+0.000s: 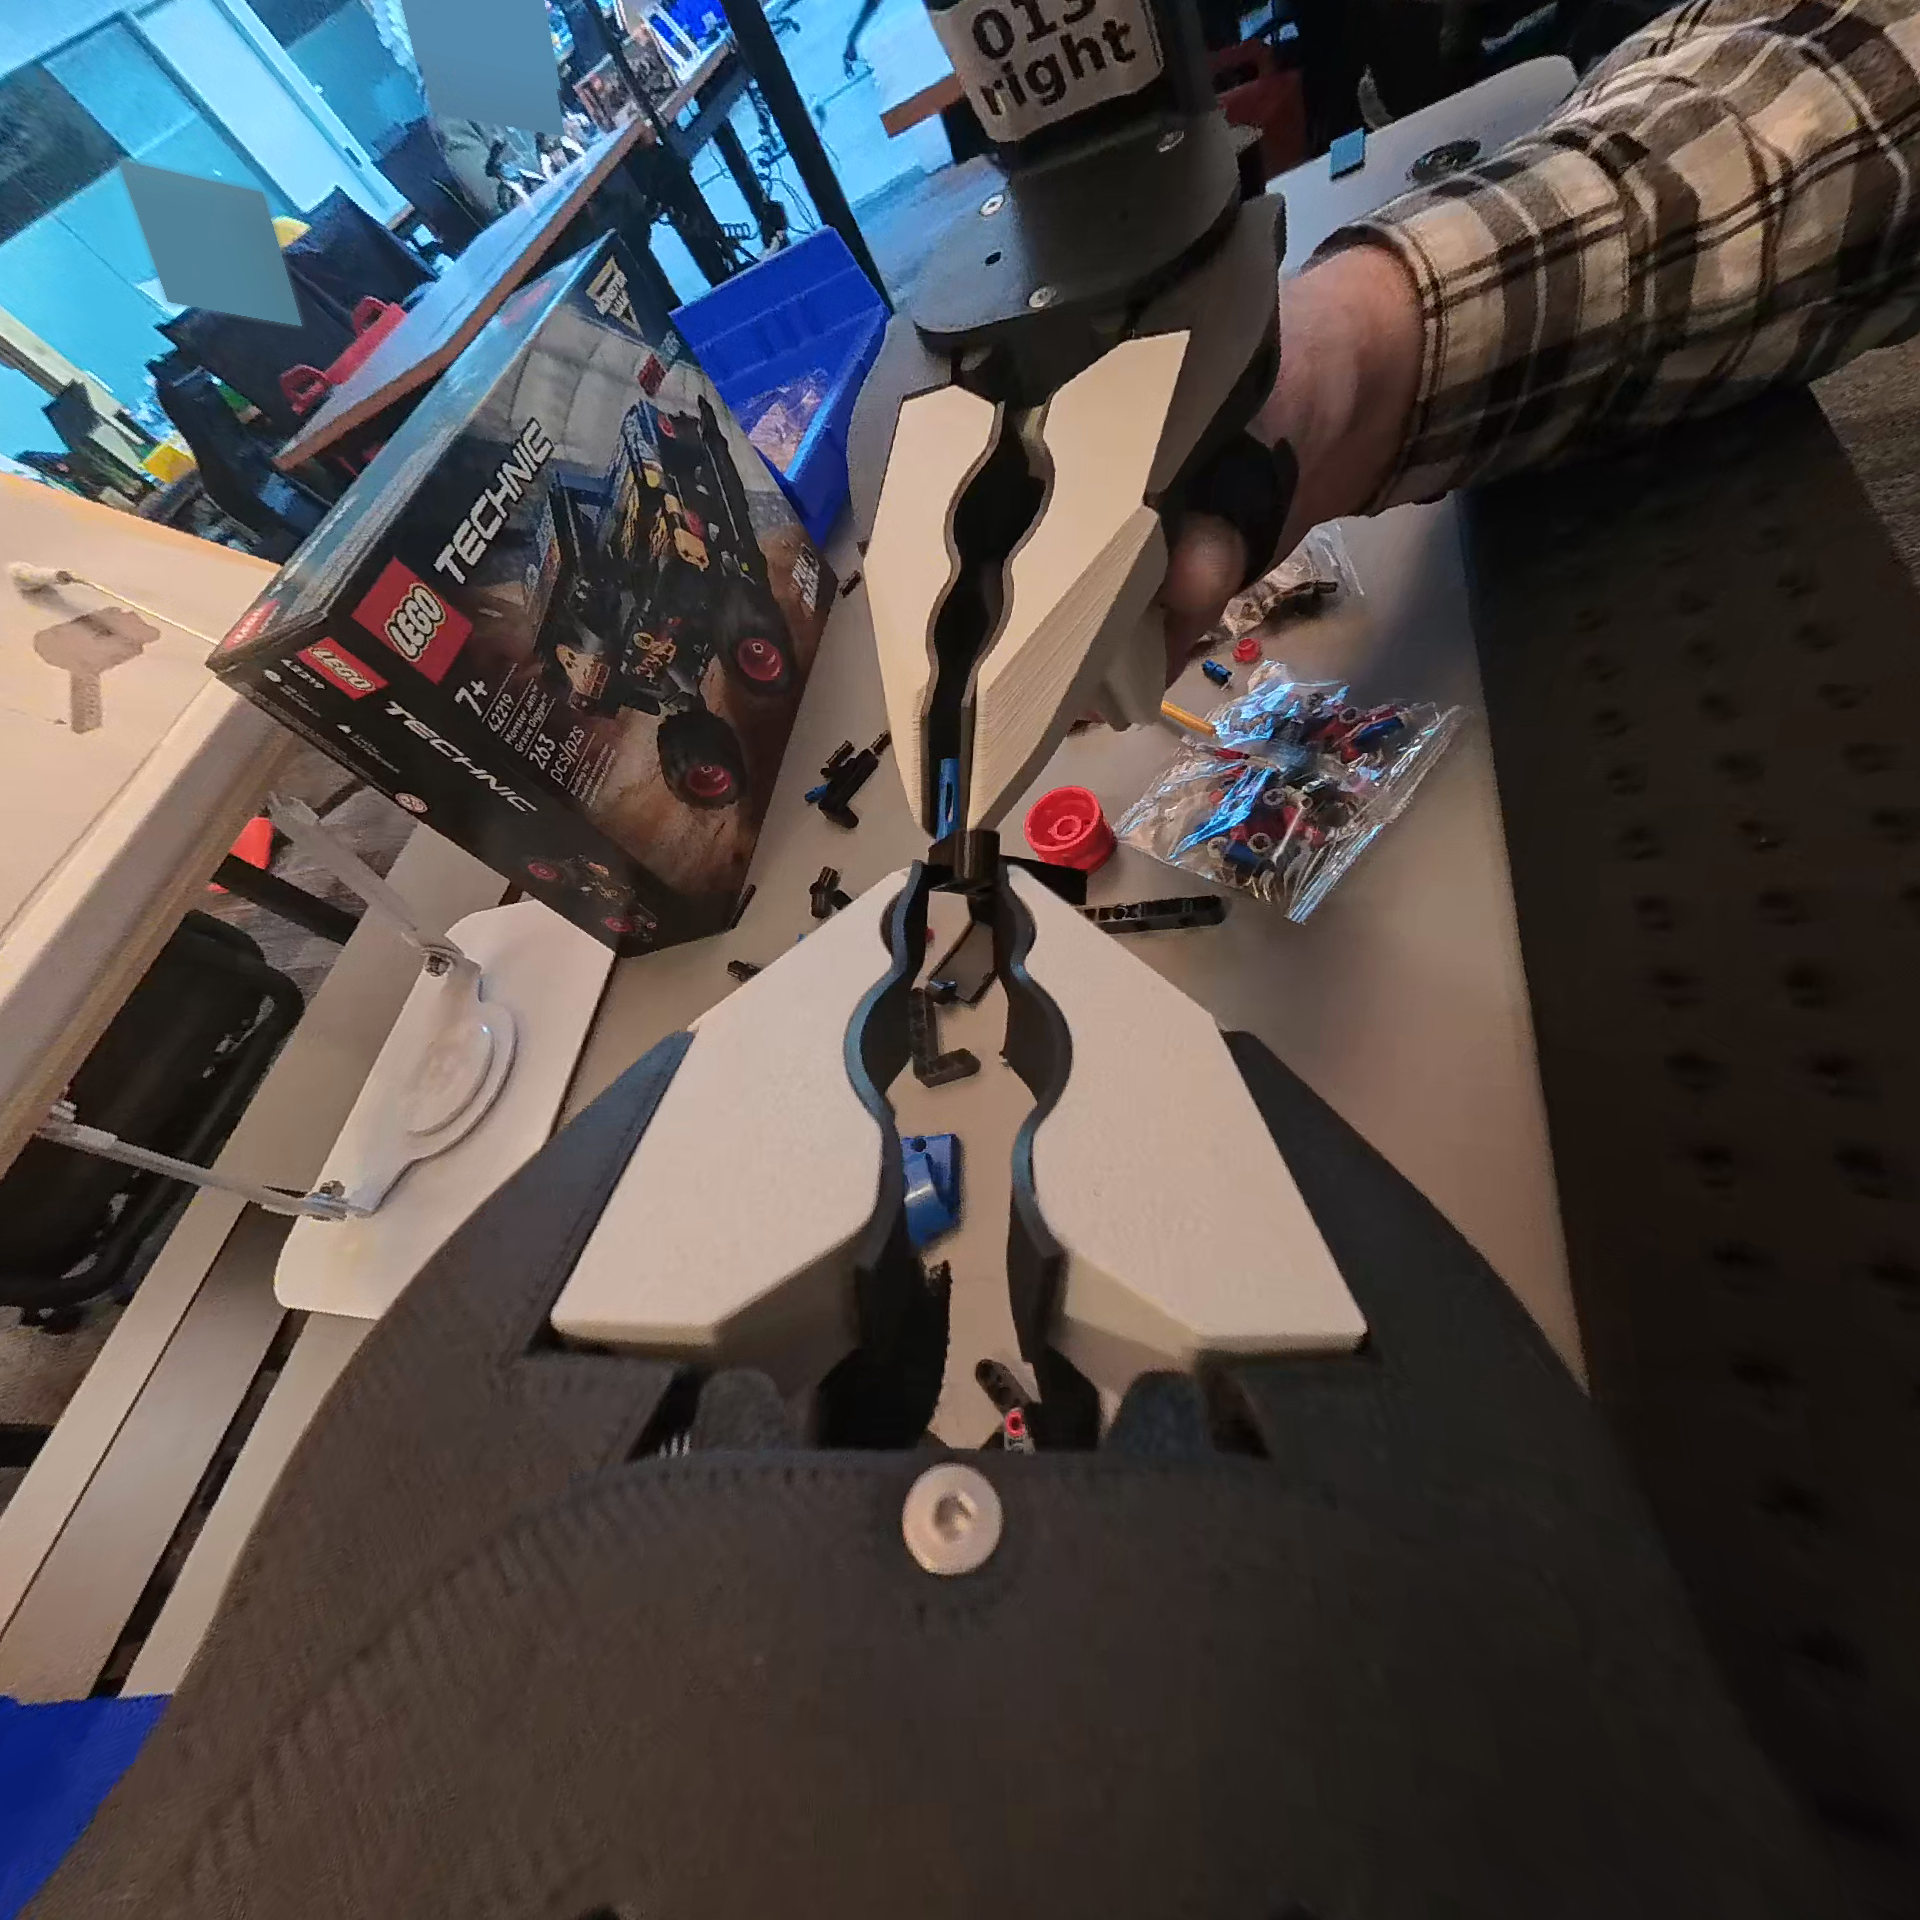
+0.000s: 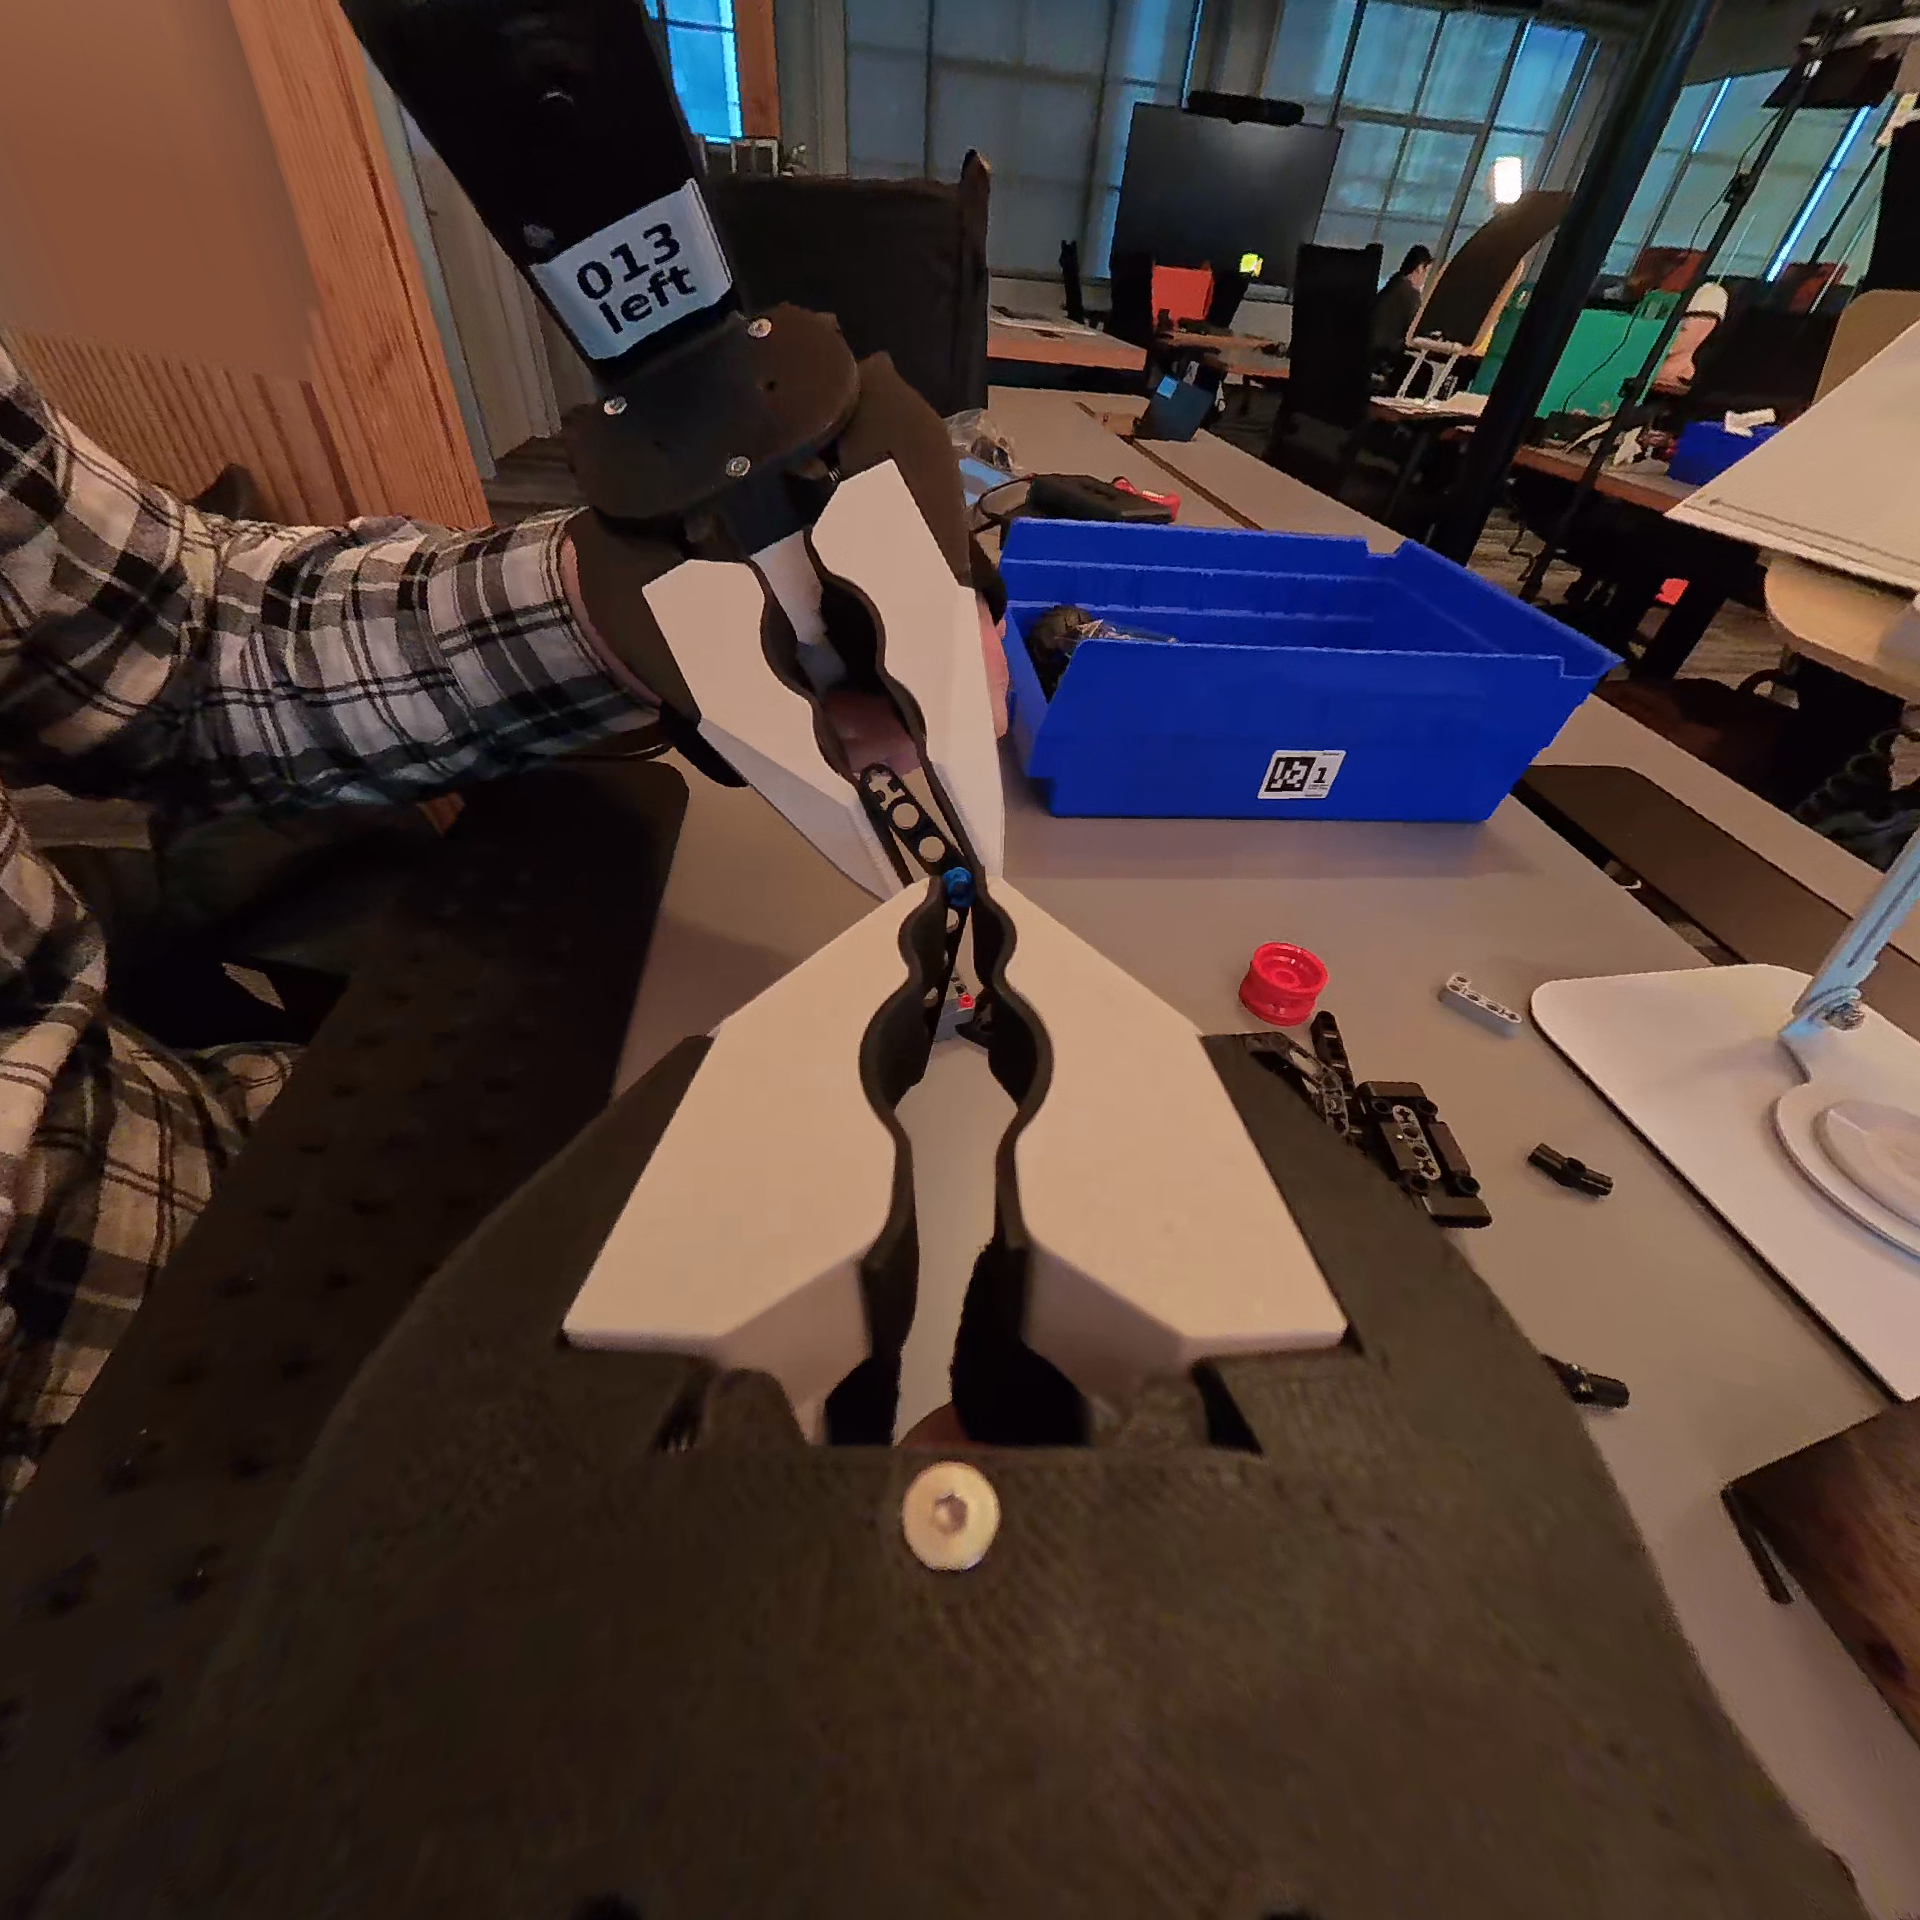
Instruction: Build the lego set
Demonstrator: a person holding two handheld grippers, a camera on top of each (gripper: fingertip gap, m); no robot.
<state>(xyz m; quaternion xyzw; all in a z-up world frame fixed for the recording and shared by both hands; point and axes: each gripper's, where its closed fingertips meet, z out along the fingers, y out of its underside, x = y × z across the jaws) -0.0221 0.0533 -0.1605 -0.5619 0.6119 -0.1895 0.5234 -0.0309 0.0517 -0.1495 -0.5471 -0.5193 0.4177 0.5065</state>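
Note:
My left gripper point(image 1: 956, 883) is shut on the end of a black Technic beam point(image 1: 961, 857) and holds it above the grey table. The right wrist view shows that beam point(image 2: 902, 816) with its row of holes, clamped in the left gripper point(image 2: 940, 862). My right gripper point(image 2: 958, 906) is shut on a small blue pin point(image 2: 956, 888), which sits at the tip of the beam. In the left wrist view the right gripper point(image 1: 948, 810) comes down from above with the blue pin point(image 1: 948, 792) touching the beam. The two grippers meet tip to tip.
The Lego box point(image 1: 540, 644) stands at the left. A blue bin point(image 2: 1299, 665) is behind. A red wheel hub point(image 2: 1283, 977), a bag of parts point(image 1: 1288, 790), loose black pieces point(image 2: 1423, 1143), a blue piece point(image 1: 930, 1184) and a white stand base point(image 2: 1704, 1122) lie on the table. The tips of both grippers are at nearly the same place. Left tips and right tips are each some 15 centimeters from the blue piece point(image 1: 930, 1184).

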